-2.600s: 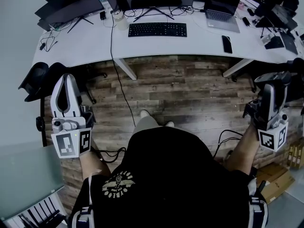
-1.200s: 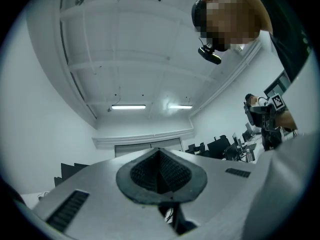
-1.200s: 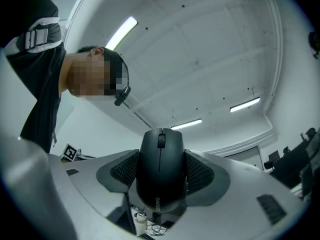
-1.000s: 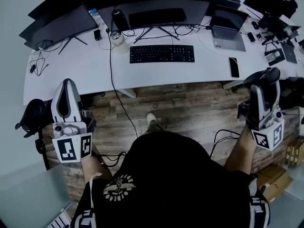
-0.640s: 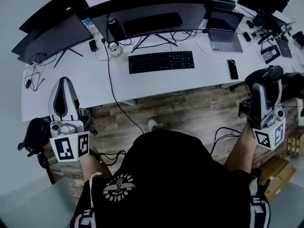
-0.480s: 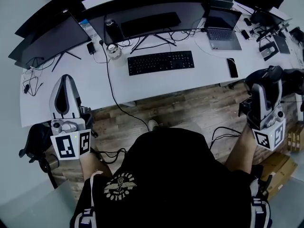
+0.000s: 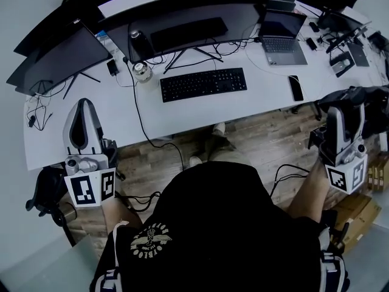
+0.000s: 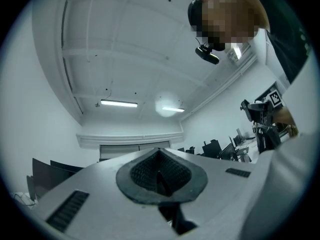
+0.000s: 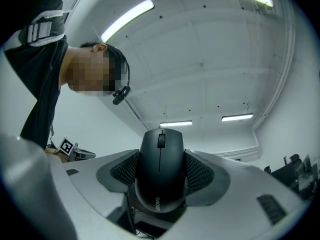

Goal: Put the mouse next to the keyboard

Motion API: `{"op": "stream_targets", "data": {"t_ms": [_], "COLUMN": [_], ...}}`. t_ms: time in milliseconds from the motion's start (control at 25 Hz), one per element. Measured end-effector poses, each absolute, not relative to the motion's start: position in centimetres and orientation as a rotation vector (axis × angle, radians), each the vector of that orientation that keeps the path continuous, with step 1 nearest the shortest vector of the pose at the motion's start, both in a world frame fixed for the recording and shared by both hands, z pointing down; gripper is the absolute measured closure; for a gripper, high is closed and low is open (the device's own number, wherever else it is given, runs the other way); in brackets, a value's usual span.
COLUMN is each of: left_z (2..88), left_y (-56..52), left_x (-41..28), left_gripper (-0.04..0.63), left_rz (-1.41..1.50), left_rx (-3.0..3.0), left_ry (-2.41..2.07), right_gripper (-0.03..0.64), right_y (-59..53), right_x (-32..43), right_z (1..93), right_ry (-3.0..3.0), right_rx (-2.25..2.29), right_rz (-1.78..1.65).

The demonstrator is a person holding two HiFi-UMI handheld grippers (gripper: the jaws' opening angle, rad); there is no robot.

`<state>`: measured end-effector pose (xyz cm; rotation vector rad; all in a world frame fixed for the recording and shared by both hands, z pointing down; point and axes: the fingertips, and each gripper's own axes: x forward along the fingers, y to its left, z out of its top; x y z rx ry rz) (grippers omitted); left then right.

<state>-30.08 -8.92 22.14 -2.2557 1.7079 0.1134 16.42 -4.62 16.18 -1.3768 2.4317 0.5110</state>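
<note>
**Mouse held in your right hand-held gripper, keyboard on the bench ahead**

Your left hand-held gripper (image 7: 84,105) points up at the ceiling, jaws pressed together with nothing between them. Ahead of you, the black keyboard (image 7: 203,84) lies on the white bench (image 7: 182,111) in front of 1 wide monitor (image 7: 182,14), and 1 phone (image 7: 295,87) lies to its right. At the far right, your right hand-held gripper (image 7: 342,111) clamps the black mouse (image 9: 160,169) by its 2 sides, well apart from the keyboard.
</note>
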Motion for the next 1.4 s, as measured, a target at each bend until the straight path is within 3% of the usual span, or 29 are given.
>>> {"op": "stream_targets", "data": {"t_ms": [440,1400], "left_z": [21.0,23.7], "left_y": [-10.5,-20.7], "left_x": [-33.4,-29.5], "left_gripper": [0.594,0.594], "left_rz": [0.077,0.065], "left_rx": [-2.121,-2.177], "left_ry": [1.844,1.857], "right_gripper": [0.331,0.331], "right_y": [-11.7,-25.0], "right_x": [15.4,16.9], "right_z": [16.1,23.7], "right_ry": [2.462,2.618], "right_rx": [-1.257,-1.368], "right_rz": [0.479,0.254]}}
